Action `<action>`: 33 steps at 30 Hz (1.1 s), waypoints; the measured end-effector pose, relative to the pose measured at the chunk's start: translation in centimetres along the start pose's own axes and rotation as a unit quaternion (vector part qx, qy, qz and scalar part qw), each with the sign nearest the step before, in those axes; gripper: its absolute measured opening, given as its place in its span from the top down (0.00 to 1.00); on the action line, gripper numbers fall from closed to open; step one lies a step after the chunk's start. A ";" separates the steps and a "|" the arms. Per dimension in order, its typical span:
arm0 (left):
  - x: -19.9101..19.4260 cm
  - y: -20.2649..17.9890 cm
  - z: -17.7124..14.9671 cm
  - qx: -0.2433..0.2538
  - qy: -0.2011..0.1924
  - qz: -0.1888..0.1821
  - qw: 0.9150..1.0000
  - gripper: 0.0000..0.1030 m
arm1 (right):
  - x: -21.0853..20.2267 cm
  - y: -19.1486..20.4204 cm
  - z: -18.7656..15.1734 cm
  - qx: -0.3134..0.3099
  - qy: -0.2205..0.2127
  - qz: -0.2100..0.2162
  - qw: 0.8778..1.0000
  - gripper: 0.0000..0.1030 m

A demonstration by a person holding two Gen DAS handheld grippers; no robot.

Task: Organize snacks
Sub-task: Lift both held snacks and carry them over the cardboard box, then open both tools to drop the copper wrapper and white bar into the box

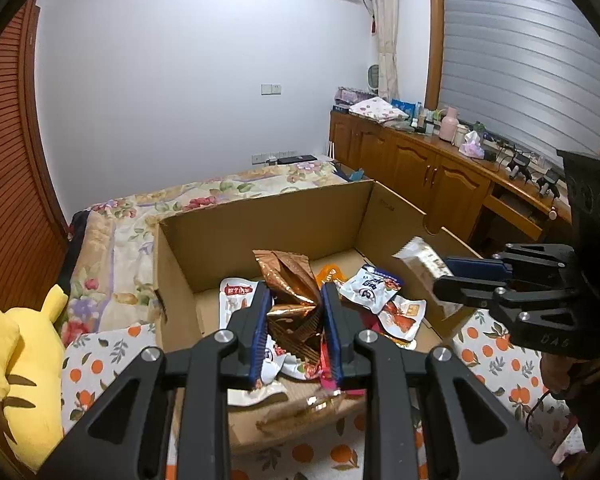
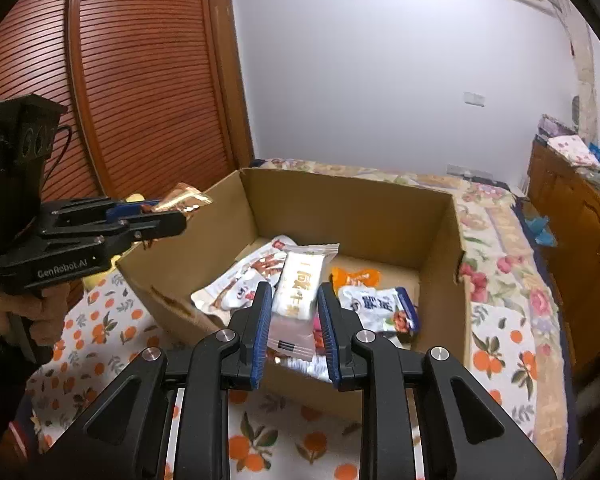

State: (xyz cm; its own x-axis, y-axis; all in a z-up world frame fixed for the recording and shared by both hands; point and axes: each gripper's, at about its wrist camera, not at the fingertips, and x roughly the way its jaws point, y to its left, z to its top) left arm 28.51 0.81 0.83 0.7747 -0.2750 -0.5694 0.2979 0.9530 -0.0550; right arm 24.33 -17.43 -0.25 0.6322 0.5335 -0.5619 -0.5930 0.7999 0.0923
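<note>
Above the cardboard box [image 1: 260,216] on the bed, left claw [image 1: 296,320] clamped on a copper foil packet [image 1: 292,280]; right claw [image 2: 292,320] clamped on a white snack bar [image 2: 300,280]. Loose packets, perhaps jerky, lie inside.

each camera sits just behind its own fingers, looking forward and down along them into the box [image 1: 260,216] close ahead. the left view has the right gripper [image 1: 440,288] off to its right; the right view has the left gripper [image 2: 172,216] off to its left. both share the box [image 2: 352,208], the bed beyond and the white wall.
</note>
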 end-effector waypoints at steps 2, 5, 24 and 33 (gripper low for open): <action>0.7 0.0 0.4 -0.001 0.004 -0.001 1.000 0.77 | 1.1 -0.3 0.4 0.006 0.006 0.001 1.000 0.79; 1.8 -0.1 1.1 0.000 0.010 0.002 1.000 0.77 | 2.1 -0.4 0.8 0.001 0.012 0.000 1.000 0.79; 4.2 -0.1 1.6 0.000 0.029 0.021 0.999 0.67 | 5.6 -1.5 1.3 0.011 0.039 0.013 0.999 0.78; 3.3 -0.1 0.7 -0.003 0.023 0.032 0.999 0.62 | 5.3 -1.4 0.9 0.025 0.034 0.007 0.999 0.78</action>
State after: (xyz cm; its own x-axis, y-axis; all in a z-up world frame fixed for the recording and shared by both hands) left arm 31.44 -0.29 -0.45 0.7656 -0.2071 -0.6090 0.2452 0.9692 -0.0214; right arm 28.98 -15.52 -2.60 0.5878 0.5257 -0.6149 -0.5747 0.8063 0.1400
